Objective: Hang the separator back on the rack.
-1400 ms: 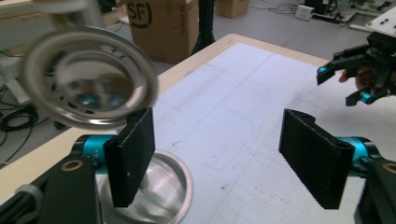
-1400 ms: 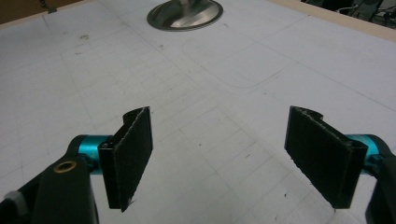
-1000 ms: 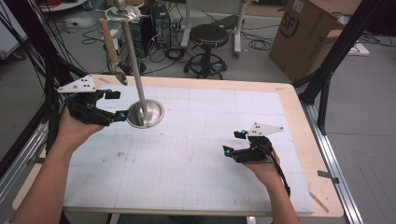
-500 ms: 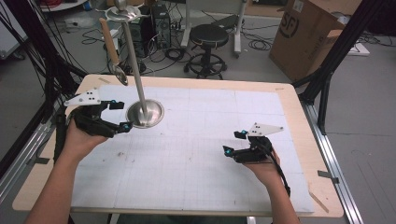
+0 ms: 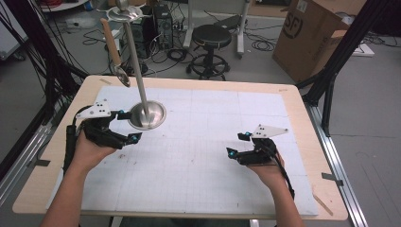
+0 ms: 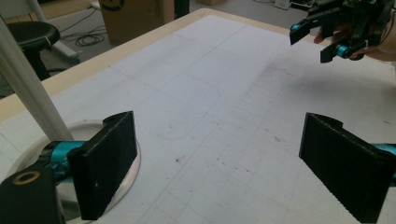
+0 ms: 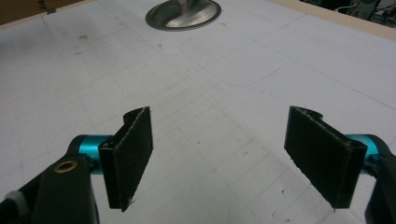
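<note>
From the high view, my left gripper (image 5: 126,126) sits spread wide just beside the round base (image 5: 147,115) of the metal stand, whose pole (image 5: 136,61) rises with a wooden-handled spoon (image 5: 115,52) hanging near its top. My right gripper (image 5: 239,144) rests well apart on the white mat (image 5: 198,165), spread too, holding nothing.

In the left gripper view, the jaws stand wide, the near jaw over the base rim (image 6: 28,149), the pole (image 6: 28,93) just beyond it.

In the right gripper view, jaws apart, mat between them, base (image 7: 183,14) far ahead.

I judge nothing is gripped yet: the stand untouched, the whole grasp left to do.
</note>
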`<state>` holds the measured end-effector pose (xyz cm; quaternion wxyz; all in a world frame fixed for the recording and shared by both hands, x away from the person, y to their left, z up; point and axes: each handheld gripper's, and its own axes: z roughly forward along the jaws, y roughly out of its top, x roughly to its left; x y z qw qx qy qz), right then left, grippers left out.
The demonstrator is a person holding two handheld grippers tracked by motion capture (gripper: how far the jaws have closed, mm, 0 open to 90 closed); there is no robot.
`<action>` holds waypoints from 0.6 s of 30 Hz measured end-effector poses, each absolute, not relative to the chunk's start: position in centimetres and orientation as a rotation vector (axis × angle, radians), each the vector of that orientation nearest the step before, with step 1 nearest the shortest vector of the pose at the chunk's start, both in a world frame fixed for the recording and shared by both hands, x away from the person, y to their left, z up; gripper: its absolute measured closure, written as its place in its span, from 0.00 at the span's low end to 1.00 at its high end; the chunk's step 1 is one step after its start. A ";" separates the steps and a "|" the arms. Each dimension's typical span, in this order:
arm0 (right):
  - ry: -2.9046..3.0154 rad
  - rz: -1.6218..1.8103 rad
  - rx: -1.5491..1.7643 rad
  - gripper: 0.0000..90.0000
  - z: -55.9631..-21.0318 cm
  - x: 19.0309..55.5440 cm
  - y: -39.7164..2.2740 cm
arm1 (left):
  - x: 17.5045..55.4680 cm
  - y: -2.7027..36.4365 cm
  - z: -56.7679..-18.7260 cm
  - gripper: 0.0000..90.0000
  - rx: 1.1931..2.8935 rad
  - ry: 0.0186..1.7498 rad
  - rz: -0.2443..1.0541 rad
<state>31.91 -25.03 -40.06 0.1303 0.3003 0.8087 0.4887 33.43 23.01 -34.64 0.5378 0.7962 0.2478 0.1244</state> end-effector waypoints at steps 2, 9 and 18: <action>2.350 1.423 0.871 0.25 -40.0 31.9 -25.0 | 33.3 22.9 -34.9 0.13 1.905 0.592 0.291; 2.345 1.425 0.862 0.25 -40.0 31.9 -25.1 | 32.8 23.1 -35.7 0.12 1.905 0.598 0.272; 2.352 1.419 0.880 0.25 -40.3 32.1 -25.2 | 33.0 22.6 -36.4 0.08 1.938 0.588 0.258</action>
